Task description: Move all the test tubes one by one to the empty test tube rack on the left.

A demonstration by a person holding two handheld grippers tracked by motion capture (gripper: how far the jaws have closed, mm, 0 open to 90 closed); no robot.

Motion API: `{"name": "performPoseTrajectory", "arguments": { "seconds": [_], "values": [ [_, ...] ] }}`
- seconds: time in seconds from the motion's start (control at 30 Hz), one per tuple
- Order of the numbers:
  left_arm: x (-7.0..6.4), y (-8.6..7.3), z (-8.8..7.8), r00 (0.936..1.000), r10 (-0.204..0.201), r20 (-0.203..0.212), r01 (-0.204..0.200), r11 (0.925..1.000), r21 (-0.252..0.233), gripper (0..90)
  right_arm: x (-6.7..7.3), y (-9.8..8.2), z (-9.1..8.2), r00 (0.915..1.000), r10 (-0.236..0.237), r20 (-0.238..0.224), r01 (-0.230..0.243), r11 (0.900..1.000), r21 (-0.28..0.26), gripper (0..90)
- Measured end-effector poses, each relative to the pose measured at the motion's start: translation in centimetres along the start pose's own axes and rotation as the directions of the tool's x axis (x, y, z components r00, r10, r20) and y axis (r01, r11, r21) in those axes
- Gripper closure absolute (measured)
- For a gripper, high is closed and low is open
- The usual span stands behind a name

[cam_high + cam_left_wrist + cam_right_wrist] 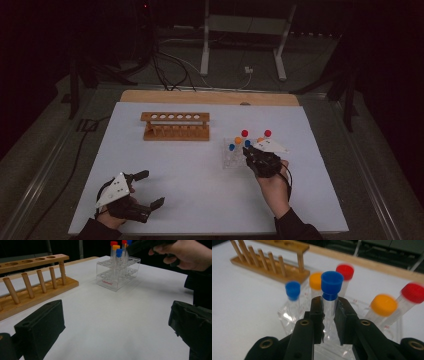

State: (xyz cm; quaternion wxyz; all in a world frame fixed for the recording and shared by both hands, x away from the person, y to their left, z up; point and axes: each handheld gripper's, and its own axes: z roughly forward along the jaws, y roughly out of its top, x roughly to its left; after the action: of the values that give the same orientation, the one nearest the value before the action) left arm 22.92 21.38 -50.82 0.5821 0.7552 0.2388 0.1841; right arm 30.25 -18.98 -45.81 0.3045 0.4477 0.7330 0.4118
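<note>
Right gripper (329, 315) clamps the blue-capped tube (331, 288); next, a straight lift, then carry toward eleven o'clock to the wooden rack (176, 126); left gripper (145, 190) rests agape.

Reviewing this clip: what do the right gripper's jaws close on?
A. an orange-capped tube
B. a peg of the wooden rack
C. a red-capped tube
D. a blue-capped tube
D: in the right gripper view, the right gripper has its jaws pressed on either side of the blue-capped tube, just below the cap.

High view overhead facing forward; both gripper views low, sharing the clear rack (117, 275) of tubes.
</note>
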Motion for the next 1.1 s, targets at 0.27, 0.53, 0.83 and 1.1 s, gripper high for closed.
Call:
{"name": "performPoseTrajectory", "arguments": {
  "seconds": [0.27, 0.53, 0.83, 1.1],
  "values": [
    [-0.1, 0.0, 0.1, 0.9999, -0.003, -0.013, 0.003, 1.0000, 0.007, 1.1, 0.7, 1.4, -2.8, 0.9980, -0.058, 0.026, 0.061, 0.991, -0.121, 76.5],
    [-0.5, 0.6, 0.3, 0.9991, -0.042, -0.007, 0.042, 0.9989, 0.019, 1.0, 2.1, 2.1, -4.2, 0.9950, -0.090, -0.044, 0.083, 0.986, -0.145, 76.5],
    [-1.3, 2.8, 1.1, 0.9965, -0.040, 0.073, 0.038, 0.9988, 0.030, 1.1, 4.8, 1.3, -3.8, 0.9792, -0.135, -0.152, 0.119, 0.987, -0.112, 76.6],
    [-1.9, 5.3, 3.5, 0.9912, -0.013, 0.131, 0.010, 0.9997, 0.021, 1.1, 6.2, 0.4, -3.2, 0.9679, -0.153, -0.199, 0.139, 0.987, -0.083, 76.5]
  ]
}}
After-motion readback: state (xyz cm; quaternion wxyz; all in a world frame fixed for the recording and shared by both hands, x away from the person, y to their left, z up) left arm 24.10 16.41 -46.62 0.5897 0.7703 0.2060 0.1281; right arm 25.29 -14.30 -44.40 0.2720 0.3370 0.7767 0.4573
